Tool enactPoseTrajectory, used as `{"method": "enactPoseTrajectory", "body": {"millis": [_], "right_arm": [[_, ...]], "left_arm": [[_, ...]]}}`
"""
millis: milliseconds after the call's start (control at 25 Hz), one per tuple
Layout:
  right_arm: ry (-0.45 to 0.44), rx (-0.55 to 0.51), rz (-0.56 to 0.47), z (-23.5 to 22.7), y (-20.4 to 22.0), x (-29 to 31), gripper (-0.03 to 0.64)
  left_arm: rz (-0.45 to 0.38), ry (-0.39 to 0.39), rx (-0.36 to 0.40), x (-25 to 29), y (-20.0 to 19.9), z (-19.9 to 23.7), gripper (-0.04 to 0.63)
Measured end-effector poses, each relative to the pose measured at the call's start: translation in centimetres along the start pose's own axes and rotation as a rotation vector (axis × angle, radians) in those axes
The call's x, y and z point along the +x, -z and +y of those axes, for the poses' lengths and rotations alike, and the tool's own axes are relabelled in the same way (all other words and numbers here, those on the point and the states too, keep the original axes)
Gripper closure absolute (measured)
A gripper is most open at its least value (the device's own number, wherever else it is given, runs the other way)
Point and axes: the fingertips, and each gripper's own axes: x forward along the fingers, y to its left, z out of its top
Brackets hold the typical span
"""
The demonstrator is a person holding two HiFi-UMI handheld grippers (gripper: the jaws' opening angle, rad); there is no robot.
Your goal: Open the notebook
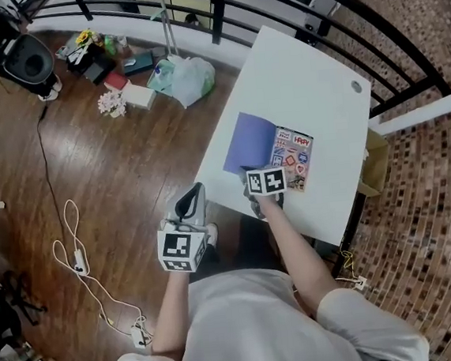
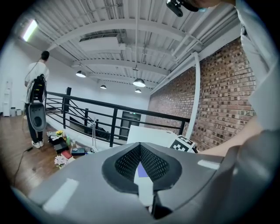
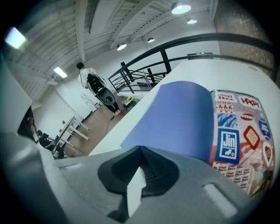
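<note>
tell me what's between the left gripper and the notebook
Just a bare strip of the white table separates the left gripper from the open notebook, as the head view shows.

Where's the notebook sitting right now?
In the head view, the notebook lies on the white table, near the person's edge and just ahead of the right gripper.

Notebook (image 3: pixel 183 118): near edge hidden behind the right gripper (image 3: pixel 140 151); its stickered cover is cut off at that gripper's right, smaller print unreadable. Ahead of the left gripper (image 2: pixel 140 148), the table (image 2: pixel 153 133) shows only above the jaws.
</note>
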Motion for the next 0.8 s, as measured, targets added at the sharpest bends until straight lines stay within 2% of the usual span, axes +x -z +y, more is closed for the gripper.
{"method": "enactPoseTrajectory", "body": {"millis": [160, 240, 400, 520, 680, 800], "right_arm": [[0.141, -0.059, -0.019, 0.3, 0.2, -0.2, 0.624], [0.163, -0.068, -0.066, 1.6, -0.1, -1.4, 0.624], [0.104, -0.051, -0.253, 5.3, -0.7, -7.9, 0.624], [0.147, 0.02, -0.408, 5.9, 0.0, -14.9, 0.624], [0.2, 0.112, -0.607, 6.5, 2.1, -22.9, 0.624], [0.25, 0.128, -0.74, 6.0, 2.4, -28.6, 0.624]], "left_arm": [[-0.031, 0.027, -0.005, -2.0, -0.7, 0.8, 0.578], [-0.046, 0.043, -0.009, -2.9, -1.2, 1.1, 0.578], [-0.074, 0.105, -0.007, -3.8, -2.0, -0.2, 0.578], [-0.104, 0.18, 0.011, -3.1, -3.4, -3.1, 0.578], [-0.185, 0.212, 0.045, -3.5, -5.4, -7.1, 0.578], [-0.233, 0.252, 0.095, -3.7, -6.5, -10.8, 0.578]]}}
